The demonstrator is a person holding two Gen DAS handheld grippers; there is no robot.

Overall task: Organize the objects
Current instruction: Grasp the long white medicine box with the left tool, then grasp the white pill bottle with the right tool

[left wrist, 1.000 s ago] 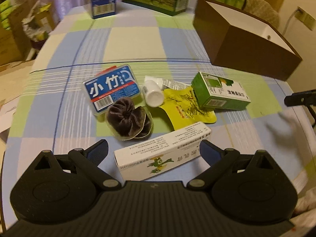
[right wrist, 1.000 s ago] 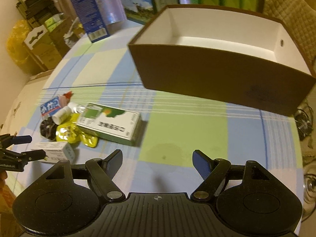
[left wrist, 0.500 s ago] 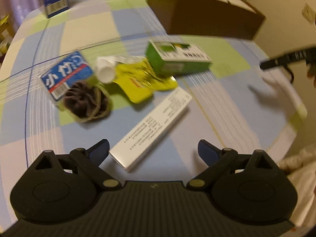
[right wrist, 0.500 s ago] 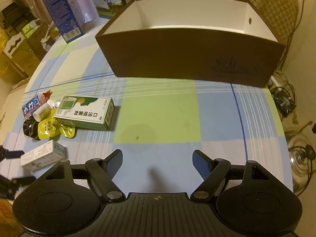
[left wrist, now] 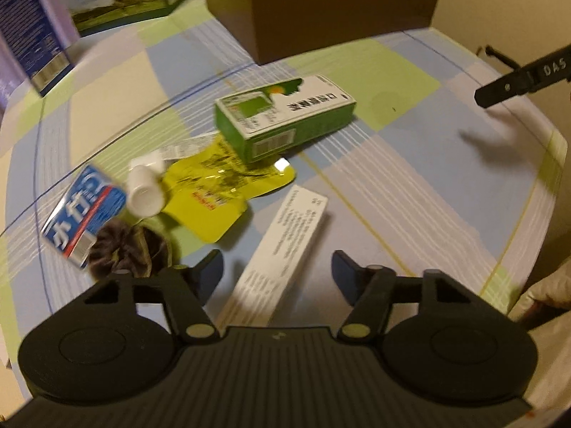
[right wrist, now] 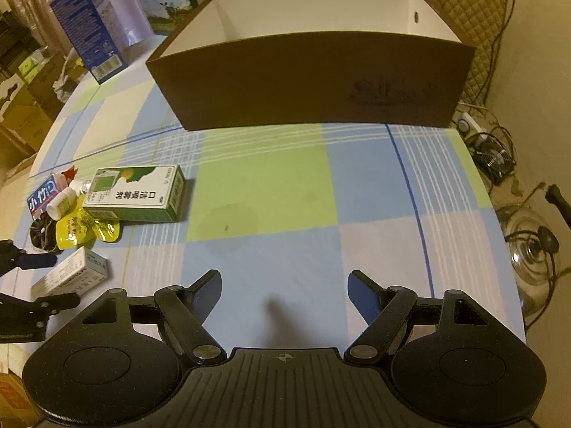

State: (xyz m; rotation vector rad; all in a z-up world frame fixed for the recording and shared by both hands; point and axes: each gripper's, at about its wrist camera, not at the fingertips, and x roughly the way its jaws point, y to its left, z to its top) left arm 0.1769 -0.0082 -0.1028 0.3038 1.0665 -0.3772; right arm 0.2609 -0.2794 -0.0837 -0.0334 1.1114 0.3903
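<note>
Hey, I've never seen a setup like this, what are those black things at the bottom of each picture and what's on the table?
Those are two hand-held grippers, each carrying its own camera that looks out along its fingers. One picture comes from the left gripper, the other from the right gripper. Both are open and hold nothing. The left one hangs over a long white box, which lies between its fingers. Nearby on the checked tablecloth lie a green box, a yellow pouch, a small white bottle, a blue packet and a dark scrunchie. Farther back stands an open brown box, which looks empty as far as can be seen.
</note>
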